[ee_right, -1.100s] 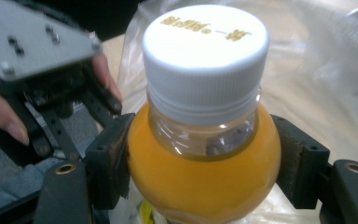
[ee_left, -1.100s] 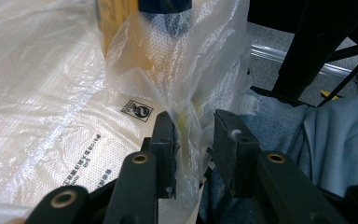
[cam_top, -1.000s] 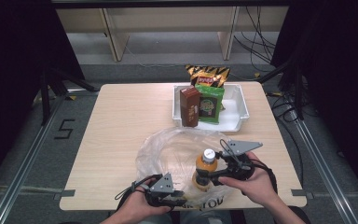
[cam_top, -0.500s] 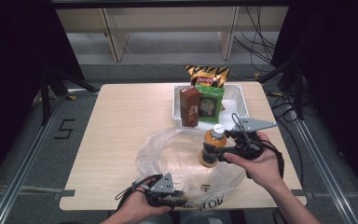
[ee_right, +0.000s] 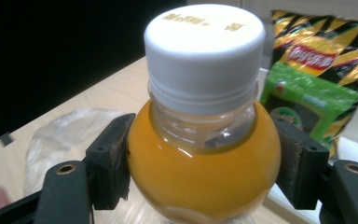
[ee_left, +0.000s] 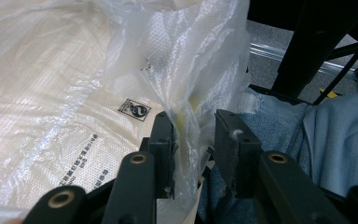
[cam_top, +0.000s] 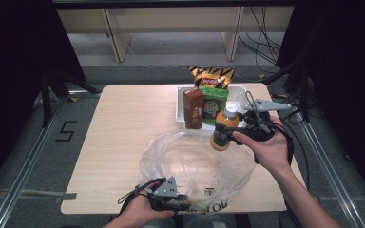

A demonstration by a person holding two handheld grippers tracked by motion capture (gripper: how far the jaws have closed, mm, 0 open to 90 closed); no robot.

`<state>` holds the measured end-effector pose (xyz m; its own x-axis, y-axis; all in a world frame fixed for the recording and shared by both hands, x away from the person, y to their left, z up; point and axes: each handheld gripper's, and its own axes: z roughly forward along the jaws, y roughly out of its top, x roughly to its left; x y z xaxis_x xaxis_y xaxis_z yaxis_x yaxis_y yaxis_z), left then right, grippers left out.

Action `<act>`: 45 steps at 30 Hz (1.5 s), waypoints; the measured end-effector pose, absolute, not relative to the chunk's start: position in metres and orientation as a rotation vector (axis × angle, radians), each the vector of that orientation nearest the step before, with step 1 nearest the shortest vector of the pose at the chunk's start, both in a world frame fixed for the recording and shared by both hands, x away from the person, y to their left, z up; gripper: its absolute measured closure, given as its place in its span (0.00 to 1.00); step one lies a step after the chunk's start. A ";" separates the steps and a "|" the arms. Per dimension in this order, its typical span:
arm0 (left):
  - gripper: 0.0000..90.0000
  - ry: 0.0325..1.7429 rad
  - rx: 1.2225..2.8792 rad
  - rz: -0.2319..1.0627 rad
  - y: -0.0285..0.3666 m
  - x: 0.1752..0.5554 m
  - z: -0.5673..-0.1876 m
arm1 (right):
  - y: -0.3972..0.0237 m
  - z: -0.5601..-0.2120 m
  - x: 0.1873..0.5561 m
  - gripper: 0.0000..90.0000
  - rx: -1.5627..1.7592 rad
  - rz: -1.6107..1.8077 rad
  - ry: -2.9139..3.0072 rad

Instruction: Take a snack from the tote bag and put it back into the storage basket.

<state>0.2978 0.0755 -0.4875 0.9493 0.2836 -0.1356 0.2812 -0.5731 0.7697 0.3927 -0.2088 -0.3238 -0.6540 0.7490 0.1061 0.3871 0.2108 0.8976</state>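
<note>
At the left, near the table's (cam_top: 123, 123) front edge, the left gripper (cam_top: 173, 199) holds the near rim of the clear bag (cam_top: 195, 166). In the left gripper view a fold of the film hangs between its part-spread jaws; it lies against the left pad (ee_left: 165, 140), but whether the right pad (ee_left: 230, 135) presses it too, I cannot tell.

Right of the bag's middle and a little past its far rim, the right gripper (cam_top: 242, 130) pinches the juice bottle (cam_top: 224, 127) at the shoulder, just under the white cap (ee_right: 205, 46). Both pads sit flat against the orange bulge in the right gripper view. The bottle is upright, its long axis near vertical, and it hangs clear of the table.

So the bottle lies above and just beyond the bag's mouth, on its right side, with the bin (cam_top: 180, 102) of snacks right behind it. The right hand alone carries it; the left one is the nearer to the bag's rim. Judging from this, either way the move goes, into the bag or on to the bin, it is short.
</note>
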 end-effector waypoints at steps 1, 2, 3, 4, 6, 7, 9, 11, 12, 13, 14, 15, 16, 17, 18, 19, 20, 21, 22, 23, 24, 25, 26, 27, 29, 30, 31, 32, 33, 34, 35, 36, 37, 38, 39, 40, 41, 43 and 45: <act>0.75 0.397 2.209 0.003 0.075 0.298 -0.487 | -0.208 -0.322 0.396 0.34 1.064 1.424 2.141; 0.75 0.401 2.203 0.001 0.075 0.297 -0.488 | -0.208 -0.321 0.400 0.34 1.071 1.430 2.124; 0.75 0.397 2.207 0.003 0.075 0.298 -0.488 | -0.208 -0.320 0.403 0.34 1.069 1.412 2.112; 0.75 0.398 2.209 0.003 0.076 0.298 -0.488 | -0.207 -0.318 0.406 0.34 1.095 1.420 2.099; 0.75 0.406 2.208 0.012 0.075 0.297 -0.488 | -0.208 -0.314 0.411 0.34 1.091 1.431 2.088; 0.75 0.400 2.217 0.012 0.076 0.297 -0.488 | -0.208 -0.311 0.414 0.34 1.079 1.437 2.087; 0.75 0.404 2.215 0.009 0.075 0.297 -0.489 | -0.207 -0.304 0.416 0.35 1.100 1.459 2.071; 0.75 0.406 2.208 0.005 0.075 0.296 -0.488 | -0.207 -0.298 0.420 0.34 1.096 1.453 2.051; 0.75 0.405 2.208 0.005 0.075 0.296 -0.488 | -0.207 -0.295 0.422 0.34 1.105 1.454 2.031; 0.75 0.407 2.207 0.001 0.075 0.296 -0.488 | -0.206 -0.293 0.424 0.34 1.129 1.456 2.029; 0.75 0.405 2.208 0.006 0.075 0.296 -0.488 | -0.207 -0.292 0.428 0.34 1.113 1.452 2.017; 0.76 0.393 2.223 0.015 0.076 0.297 -0.488 | -0.207 -0.290 0.431 0.34 1.129 1.453 2.023; 0.75 0.392 2.224 0.016 0.076 0.297 -0.488 | -0.206 -0.289 0.433 0.34 1.146 1.459 2.011; 0.75 0.391 2.224 0.015 0.076 0.297 -0.488 | -0.207 -0.289 0.437 0.34 1.140 1.451 2.008; 0.76 0.399 2.214 0.007 0.075 0.296 -0.488 | -0.207 -0.290 0.442 0.34 1.143 1.447 2.003; 0.76 0.398 2.215 0.007 0.075 0.296 -0.488 | -0.207 -0.289 0.445 0.34 1.159 1.444 1.997; 0.76 0.398 2.216 0.007 0.075 0.296 -0.488 | -0.208 -0.290 0.449 0.34 1.172 1.447 1.992; 0.76 0.398 2.216 0.006 0.075 0.296 -0.488 | -0.208 -0.291 0.453 0.34 1.171 1.445 1.984; 0.75 0.390 2.225 0.014 0.076 0.297 -0.488 | -0.207 -0.291 0.455 0.34 1.205 1.431 1.976; 0.76 0.400 2.212 0.003 0.075 0.296 -0.488 | -0.208 -0.294 0.461 0.34 1.183 1.416 1.977; 0.76 0.400 2.211 0.003 0.075 0.296 -0.488 | -0.207 -0.297 0.466 0.34 1.189 1.397 1.970; 0.76 0.400 2.212 0.007 0.075 0.296 -0.488 | -0.207 -0.299 0.469 0.34 1.195 1.384 1.969; 0.76 0.400 2.211 0.004 0.075 0.296 -0.488 | -0.206 -0.302 0.472 0.34 1.228 1.386 1.958; 0.76 0.401 2.211 0.006 0.075 0.296 -0.489 | -0.206 -0.305 0.476 0.34 1.229 1.368 1.963; 0.76 0.400 2.212 0.002 0.075 0.296 -0.489 | -0.206 -0.310 0.483 0.34 1.255 1.347 1.959; 0.76 0.391 2.222 0.009 0.076 0.296 -0.488 | -0.205 -0.314 0.487 0.34 1.260 1.328 1.947; 0.76 0.392 2.222 0.008 0.076 0.296 -0.488 | -0.204 -0.317 0.489 0.34 1.283 1.313 1.937; 0.76 0.391 2.222 0.008 0.076 0.296 -0.488 | -0.204 -0.321 0.492 0.34 1.273 1.297 1.931; 0.75 0.391 2.223 0.011 0.076 0.296 -0.488 | -0.203 -0.324 0.494 0.34 1.291 1.282 1.927; 0.75 0.388 2.221 0.010 0.076 0.296 -0.489 | -0.203 -0.328 0.498 0.34 1.277 1.263 1.925; 0.76 0.390 2.223 0.007 0.076 0.296 -0.489 | -0.202 -0.330 0.499 0.34 1.295 1.263 1.923; 0.75 0.395 2.217 0.003 0.075 0.296 -0.489 | -0.202 -0.334 0.503 0.34 1.290 1.251 1.930; 0.75 0.391 2.219 0.004 0.075 0.296 -0.489 | -0.202 -0.336 0.504 0.34 1.305 1.253 1.925; 0.76 0.394 2.213 0.001 0.075 0.296 -0.489 | -0.201 -0.338 0.505 0.34 1.314 1.251 1.925; 0.76 0.383 2.223 0.009 0.075 0.296 -0.489 | -0.202 -0.341 0.507 0.34 1.314 1.237 1.920; 0.75 0.384 2.224 0.009 0.076 0.296 -0.489 | -0.202 -0.343 0.508 0.34 1.335 1.234 1.918; 0.75 0.382 2.224 0.010 0.076 0.296 -0.489 | -0.202 -0.345 0.510 0.34 1.329 1.235 1.914; 0.75 0.383 2.222 0.009 0.075 0.296 -0.489 | -0.201 -0.349 0.511 0.34 1.360 1.228 1.904; 0.75 0.383 2.222 0.009 0.075 0.296 -0.489 | -0.202 -0.354 0.515 0.34 1.335 1.218 1.904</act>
